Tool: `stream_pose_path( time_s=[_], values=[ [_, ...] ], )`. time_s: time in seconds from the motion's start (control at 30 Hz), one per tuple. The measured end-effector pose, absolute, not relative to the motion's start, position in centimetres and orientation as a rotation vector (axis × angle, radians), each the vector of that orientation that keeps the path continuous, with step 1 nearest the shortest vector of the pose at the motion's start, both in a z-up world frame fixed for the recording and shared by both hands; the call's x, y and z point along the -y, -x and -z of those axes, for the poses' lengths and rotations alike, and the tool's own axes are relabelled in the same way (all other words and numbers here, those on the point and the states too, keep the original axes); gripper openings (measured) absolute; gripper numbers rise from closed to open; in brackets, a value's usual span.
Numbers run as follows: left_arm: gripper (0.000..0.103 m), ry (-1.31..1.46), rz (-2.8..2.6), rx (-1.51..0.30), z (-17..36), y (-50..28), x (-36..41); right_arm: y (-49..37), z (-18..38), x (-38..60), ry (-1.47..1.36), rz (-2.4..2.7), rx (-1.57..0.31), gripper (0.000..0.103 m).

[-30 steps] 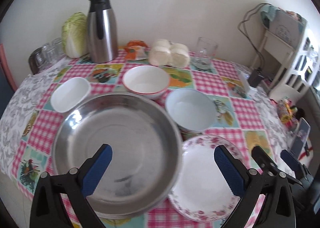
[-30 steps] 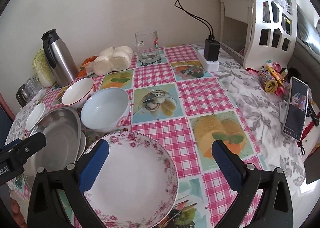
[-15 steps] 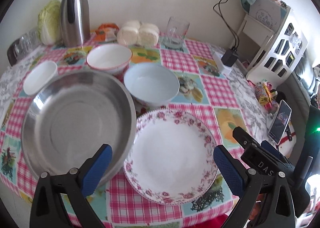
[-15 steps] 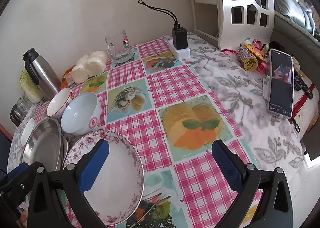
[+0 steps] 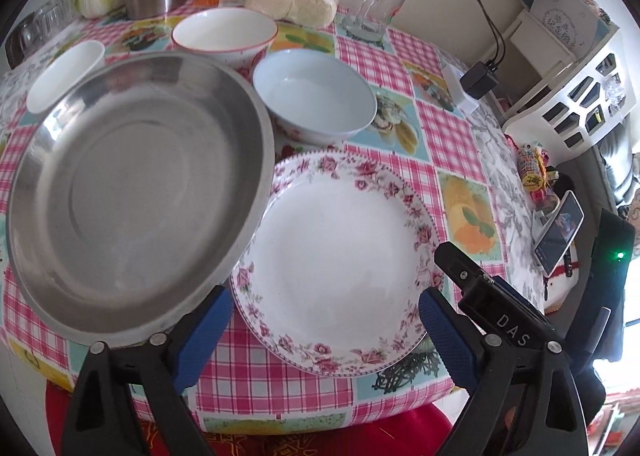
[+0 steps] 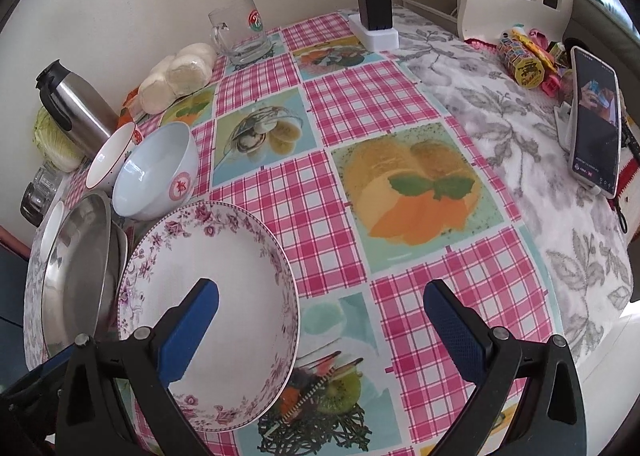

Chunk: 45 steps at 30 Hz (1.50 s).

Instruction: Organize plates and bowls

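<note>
Lower frame: the left hand-held gripper [image 5: 324, 320], spread, has just narrowed slightly around the floral plate [image 5: 336, 256] on the counter [image 5: 420, 128], not pressing. The right hand-held gripper [image 6: 320, 320] is spread, empty. Both dropped closer; a pickup looks likely. Bowls [image 5: 316, 96] sit beyond.

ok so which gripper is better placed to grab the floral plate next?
Likely left. The left gripper, jaws just closing a little but open, frames the floral plate at its near rim, nothing pressed yet. The right gripper is open with one finger over the plate's near edge and the other over bare tablecloth.
</note>
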<state>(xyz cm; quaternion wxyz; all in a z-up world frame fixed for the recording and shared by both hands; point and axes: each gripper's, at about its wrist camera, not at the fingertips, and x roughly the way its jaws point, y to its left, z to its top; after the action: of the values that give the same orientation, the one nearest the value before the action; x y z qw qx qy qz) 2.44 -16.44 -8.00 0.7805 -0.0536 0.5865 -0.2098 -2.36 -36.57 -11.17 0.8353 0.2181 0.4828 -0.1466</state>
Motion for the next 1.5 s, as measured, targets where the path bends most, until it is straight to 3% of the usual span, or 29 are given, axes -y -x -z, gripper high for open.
stream_pose_path(
  time_s=[0.07,0.2,0.37,0.43,0.67,1.23,1.5],
  values=[
    [0.093,0.111,0.446,-1.284,8.4,-2.4,16.5,2.3,11.5,36.6,-0.476,0.304,-1.034,0.100],
    [0.093,0.106,0.438,-1.298,8.8,-2.4,16.4,2.1,12.3,36.4,-0.502,0.275,-1.069,0.075],
    [0.091,0.111,0.422,-1.320,9.5,-2.7,16.3,1.6,13.8,36.0,-0.532,0.230,-1.124,0.053],
    [0.091,0.114,0.415,-1.327,9.7,-2.8,16.3,1.5,14.1,35.8,-0.526,0.228,-1.131,0.036],
    [0.087,0.133,0.397,-1.366,10.6,-2.9,16.1,1.5,14.0,35.6,-0.508,0.208,-1.125,0.019],
    [0.086,0.104,0.377,-1.396,11.9,-3.1,16.9,3.1,13.9,37.3,-0.494,0.316,-1.147,0.018],
    [0.084,0.133,0.410,-1.381,12.0,-3.4,17.3,4.1,14.0,38.5,-0.585,0.327,-1.135,0.024]
  ],
)
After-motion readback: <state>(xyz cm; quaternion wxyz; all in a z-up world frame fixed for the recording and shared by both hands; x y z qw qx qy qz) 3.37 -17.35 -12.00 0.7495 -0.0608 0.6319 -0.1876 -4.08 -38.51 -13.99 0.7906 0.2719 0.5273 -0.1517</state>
